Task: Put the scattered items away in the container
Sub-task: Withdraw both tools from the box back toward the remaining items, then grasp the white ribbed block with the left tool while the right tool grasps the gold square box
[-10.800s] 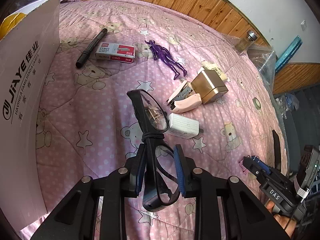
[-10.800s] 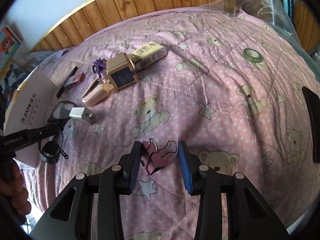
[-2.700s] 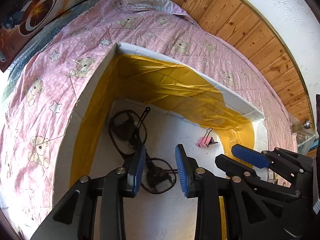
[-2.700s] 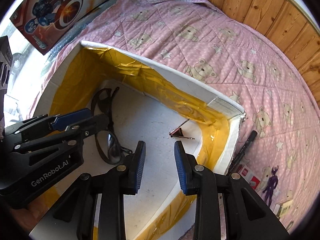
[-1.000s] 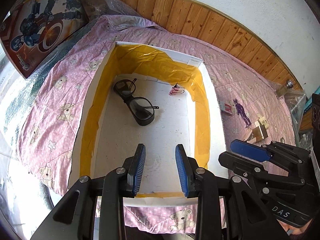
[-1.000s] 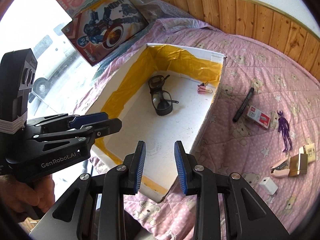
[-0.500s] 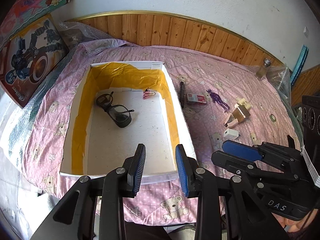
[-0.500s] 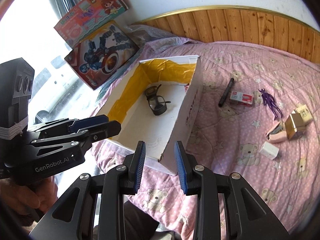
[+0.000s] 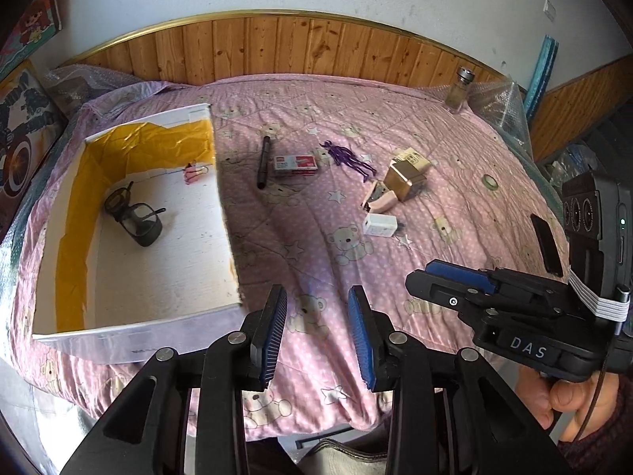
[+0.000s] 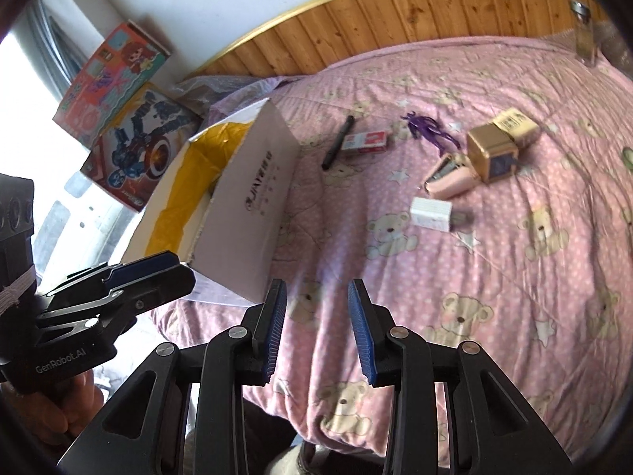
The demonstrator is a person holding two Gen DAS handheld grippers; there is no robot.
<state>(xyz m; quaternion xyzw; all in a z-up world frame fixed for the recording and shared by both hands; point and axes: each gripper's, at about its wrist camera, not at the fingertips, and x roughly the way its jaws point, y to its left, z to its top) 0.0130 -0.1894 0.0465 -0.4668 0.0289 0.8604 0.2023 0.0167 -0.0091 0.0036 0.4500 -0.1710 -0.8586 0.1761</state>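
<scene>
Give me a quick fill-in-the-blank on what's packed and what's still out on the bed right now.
1. Inside the white box, next to the pink binder clip, lie the black ____.
2. The black pen lies just left of the red-and-white ____ box.
3. Both the left hand-held gripper and the right hand-held gripper are open and hold ____.
4. The pink stapler lies against a ____-coloured box.

Missing words: glasses; staple; nothing; gold
</scene>
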